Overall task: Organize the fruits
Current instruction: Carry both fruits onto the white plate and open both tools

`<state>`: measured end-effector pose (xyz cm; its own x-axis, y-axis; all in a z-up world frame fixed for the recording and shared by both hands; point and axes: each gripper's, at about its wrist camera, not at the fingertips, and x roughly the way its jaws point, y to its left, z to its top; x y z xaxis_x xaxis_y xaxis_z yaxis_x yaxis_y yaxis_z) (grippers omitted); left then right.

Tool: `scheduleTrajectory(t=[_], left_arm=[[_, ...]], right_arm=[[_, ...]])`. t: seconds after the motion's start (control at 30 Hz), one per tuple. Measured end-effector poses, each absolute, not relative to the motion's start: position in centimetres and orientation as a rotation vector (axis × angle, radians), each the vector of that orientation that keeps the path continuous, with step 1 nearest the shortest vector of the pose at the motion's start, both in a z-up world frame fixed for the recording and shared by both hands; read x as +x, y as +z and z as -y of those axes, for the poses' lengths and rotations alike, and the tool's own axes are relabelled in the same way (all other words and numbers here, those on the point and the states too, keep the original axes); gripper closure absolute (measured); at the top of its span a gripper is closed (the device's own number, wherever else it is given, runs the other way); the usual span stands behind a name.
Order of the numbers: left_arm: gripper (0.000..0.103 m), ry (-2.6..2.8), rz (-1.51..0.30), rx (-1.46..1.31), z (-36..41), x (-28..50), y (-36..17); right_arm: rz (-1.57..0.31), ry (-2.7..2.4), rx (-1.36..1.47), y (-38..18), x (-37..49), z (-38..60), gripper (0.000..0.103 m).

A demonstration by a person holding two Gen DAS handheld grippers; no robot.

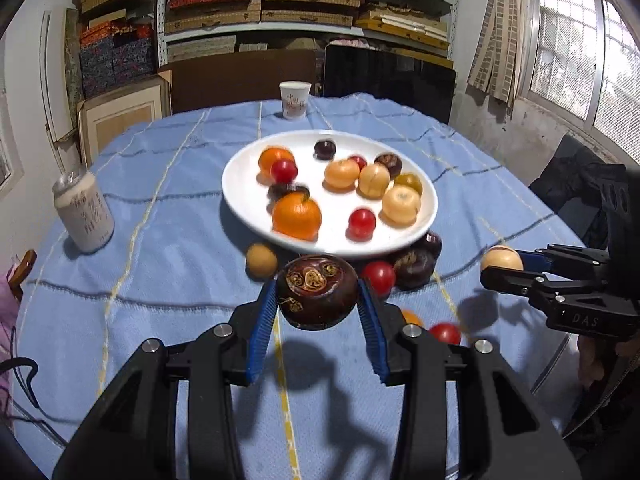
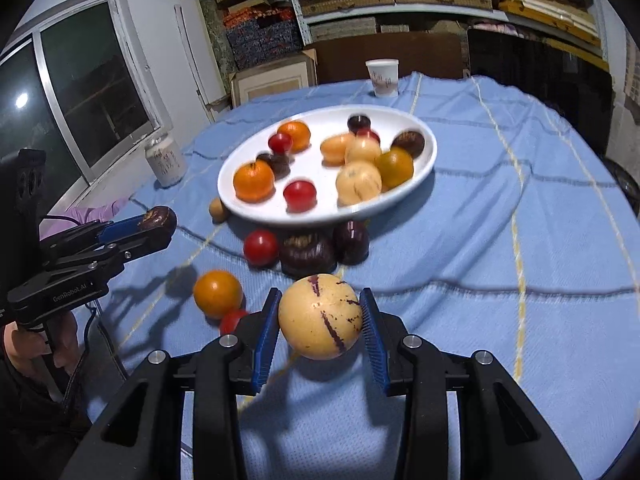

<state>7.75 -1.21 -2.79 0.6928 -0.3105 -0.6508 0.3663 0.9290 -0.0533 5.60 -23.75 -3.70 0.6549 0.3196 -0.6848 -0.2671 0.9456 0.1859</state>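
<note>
My left gripper [image 1: 318, 300] is shut on a dark brown round fruit [image 1: 317, 290], held above the cloth just before the white plate [image 1: 248, 200]. My right gripper [image 2: 320, 318] is shut on a pale yellow fruit with purple streaks [image 2: 320, 316], also above the cloth near the plate [image 2: 428, 152]. The plate holds several oranges, red tomatoes, yellow and dark fruits. Loose on the cloth by the plate's near rim lie a red tomato [image 2: 261, 247], two dark fruits [image 2: 307, 254], a small tan fruit [image 2: 219, 210], an orange [image 2: 218, 293] and another tomato [image 2: 232, 320].
A blue checked cloth [image 1: 160, 208] covers the round table. A white can [image 1: 84, 216] stands at the left. A paper cup [image 1: 295, 100] stands at the far edge. Shelves with boxes are behind. A dark chair [image 1: 576, 184] is at the right.
</note>
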Motion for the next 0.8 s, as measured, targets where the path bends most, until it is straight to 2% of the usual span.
scheduleTrajectory(t=[0.27, 0.53, 0.57, 0.6, 0.63, 0.67, 0.7, 0.8], left_arm=[[0.063, -0.404, -0.698, 0.102, 4.3, 14.7, 0.2], [0.062, -0.387, -0.792, 0.138, 7.3, 21.4, -2.5], [0.058, -0.387, -0.792, 0.132, 7.3, 21.6, -2.7], [0.049, -0.381, -0.789, 0.125, 7.2, 21.7, -2.8], [0.045, -0.373, -0.781, 0.117, 7.0, 21.7, -2.7], [0.036, -0.367, -0.770, 0.111, 6.7, 21.5, -2.6], [0.030, -0.364, -0.751, 0.105, 6.4, 21.2, -2.3], [0.022, -0.352, -0.691, 0.109, 5.2, 19.5, -1.4]], right_arm=[[-0.712, 0.328, 0.020, 1.3, 12.7, 23.1, 0.063], [-0.770, 0.307, 0.034, -0.6, 21.3, 22.7, 0.063], [-0.784, 0.312, 0.046, -1.0, 22.0, 22.7, 0.063], [-0.791, 0.317, 0.054, -1.3, 22.3, 22.5, 0.061], [-0.784, 0.317, 0.065, -1.4, 22.3, 22.6, 0.054], [-0.770, 0.314, 0.071, -1.3, 22.0, 22.5, 0.047], [-0.754, 0.318, 0.075, -1.0, 21.7, 22.6, 0.044], [-0.729, 0.313, 0.088, -0.3, 19.9, 23.0, 0.042]])
